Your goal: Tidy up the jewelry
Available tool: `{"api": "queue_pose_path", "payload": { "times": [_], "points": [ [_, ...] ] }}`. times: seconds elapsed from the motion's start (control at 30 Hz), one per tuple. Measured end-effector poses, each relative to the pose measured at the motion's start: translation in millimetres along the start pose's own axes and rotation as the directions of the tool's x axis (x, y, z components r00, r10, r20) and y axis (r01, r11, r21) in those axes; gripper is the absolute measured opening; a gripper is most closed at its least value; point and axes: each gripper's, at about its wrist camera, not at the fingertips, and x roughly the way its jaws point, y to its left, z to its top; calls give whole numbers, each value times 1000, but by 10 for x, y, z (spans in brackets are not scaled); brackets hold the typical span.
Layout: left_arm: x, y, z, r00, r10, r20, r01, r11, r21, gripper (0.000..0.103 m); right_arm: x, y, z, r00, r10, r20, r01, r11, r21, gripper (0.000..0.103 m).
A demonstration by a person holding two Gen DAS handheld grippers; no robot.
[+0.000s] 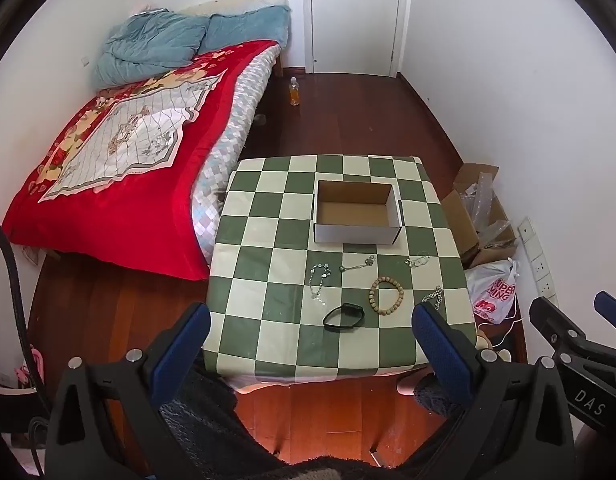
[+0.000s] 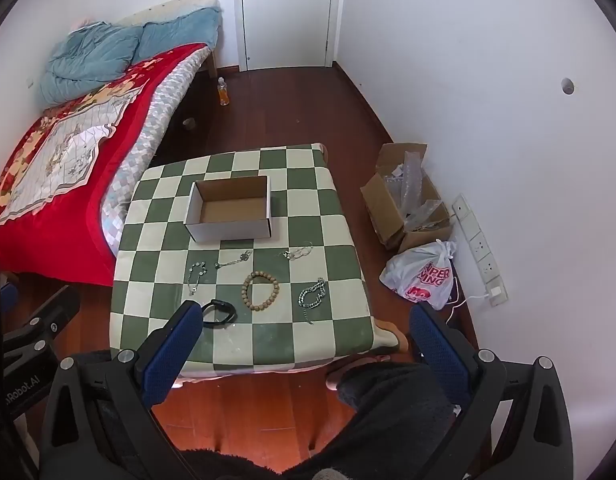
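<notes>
A small table (image 1: 268,344) under a green-and-cream checked cloth stood beside a bed with a red patterned blanket (image 1: 120,184). Toward its far side sat an open, shallow white cardboard box (image 1: 355,234) with a bare brown interior.

Nearer than the box, the jewelry lay loose on the cloth, each piece apart from the others. A thin silver beaded chain (image 1: 319,282) lay at the left, with a silver pendant chain (image 1: 357,264) and a small tangled silver chain (image 1: 417,261) in a row just before the box. Closer in were a round wooden bead bracelet (image 1: 386,294), a black wristband (image 1: 343,317) and a chunky silver link chain (image 2: 312,298) at the right.

The left gripper (image 1: 311,340) hung above the near edge of the table, jaws spread wide and holding nothing. The right gripper (image 2: 304,340) hovered likewise, jaws wide apart and empty, its left blue pad (image 2: 176,344) overlapping the wristband in view.
</notes>
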Motion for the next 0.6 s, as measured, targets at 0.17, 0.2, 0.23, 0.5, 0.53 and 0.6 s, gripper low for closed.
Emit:
{"api": "queue_pose_path", "payload": {
  "times": [0.17, 0.2, 0.23, 0.5, 0.53, 0.6],
  "points": [
    [-7, -5, -4, 1000, 2, 7, -2, 1000, 1, 103, -5, 3, -2, 1000, -3, 10, 3, 1000, -4, 103],
    [-9, -6, -6, 1000, 4, 8, -4, 1000, 2, 103, -7, 5, -4, 1000, -6, 9, 6, 1000, -7, 103],
    [-11, -9, -8, 1000, 7, 8, -7, 1000, 4, 103, -10, 8, -7, 1000, -9, 9, 9, 1000, -10, 103],
    [-104, -38, 26, 1000, 7, 1, -7, 1000, 7, 103, -43, 13, -18, 1000, -12, 8, 12, 1000, -17, 103],
    [-82, -58, -31, 1000, 6, 2, -6, 1000, 5, 103, -44, 11, -16, 1000, -13, 8, 14, 1000, -17, 103],
    [-108, -60, -45, 1000, 5, 0, -5, 1000, 6, 103, -47, 9, -23, 1000, -13, 10, 13, 1000, -15, 103]
  ]
}}
